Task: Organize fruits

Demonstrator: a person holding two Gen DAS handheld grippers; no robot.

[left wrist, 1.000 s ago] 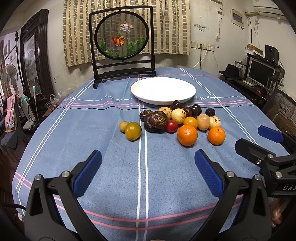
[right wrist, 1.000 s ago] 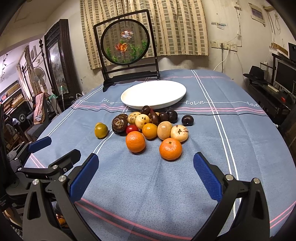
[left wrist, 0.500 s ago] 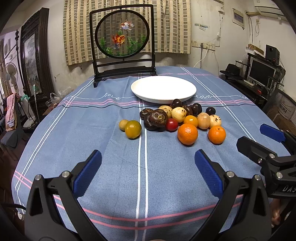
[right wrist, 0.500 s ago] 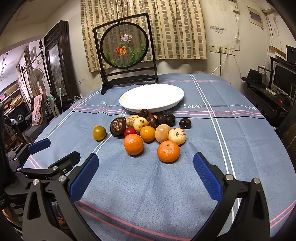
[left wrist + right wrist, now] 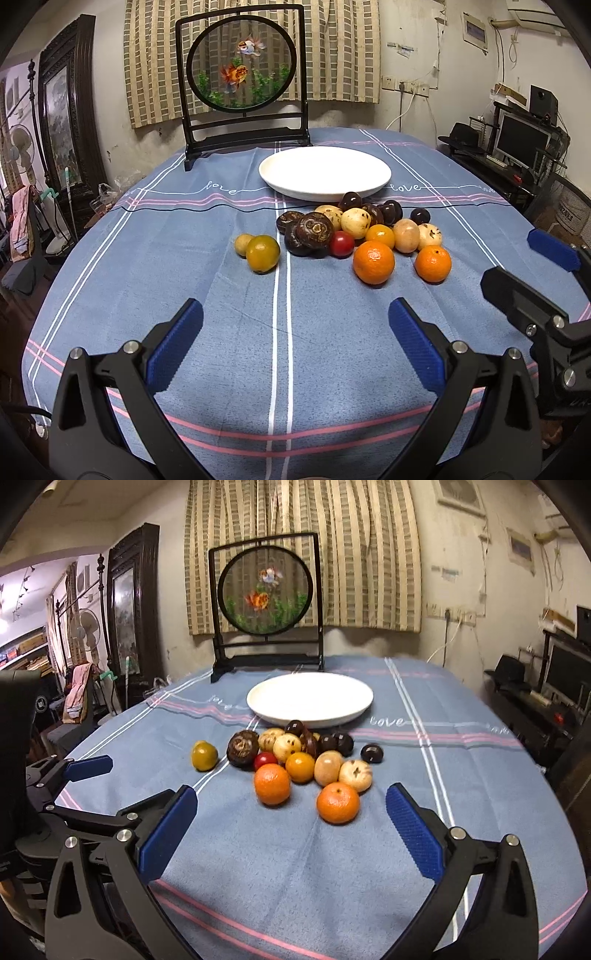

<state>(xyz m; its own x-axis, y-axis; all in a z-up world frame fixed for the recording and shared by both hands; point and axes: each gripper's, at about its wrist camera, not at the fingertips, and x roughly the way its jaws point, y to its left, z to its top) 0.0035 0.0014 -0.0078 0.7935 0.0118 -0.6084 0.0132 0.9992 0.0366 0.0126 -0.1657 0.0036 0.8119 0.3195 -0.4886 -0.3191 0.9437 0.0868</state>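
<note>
Round table [image 5: 184, 288] under a blue striped cloth, seen from the near edge. At the left, above the near edge: left gripper [image 5: 295, 325], jaws spread wide, blue pads [image 5: 173, 343] bare, nothing between them. Ahead of it, left of the cloth's white centre stripes: a green-yellow citrus [image 5: 263, 254] touching a small yellow fruit [image 5: 242, 244] on its left, the pair set a little apart from the main heap. Near the table's middle: the heap of fruits [image 5: 354, 229], with two dark brown wrinkled ones [image 5: 310, 232] at its left, a red tomato [image 5: 341, 244] just beside them, pale tan round ones behind, several dark plum-like ones at the back against the plate. At the heap's near side: two oranges [image 5: 373, 262], the right one [image 5: 433, 263] a little apart from the left, and a small yellow-orange fruit [image 5: 380, 236] just behind them. Beyond the heap, toward the far edge: a white plate [image 5: 325, 172], bare. Behind that, at the far edge: a black frame [image 5: 242, 79] with a round goldfish panel, upright. At the right, over the near right edge: right gripper [image 5: 295, 812], jaws likewise spread wide and holding nothing, pointed at the right orange [image 5: 337, 802].
</note>
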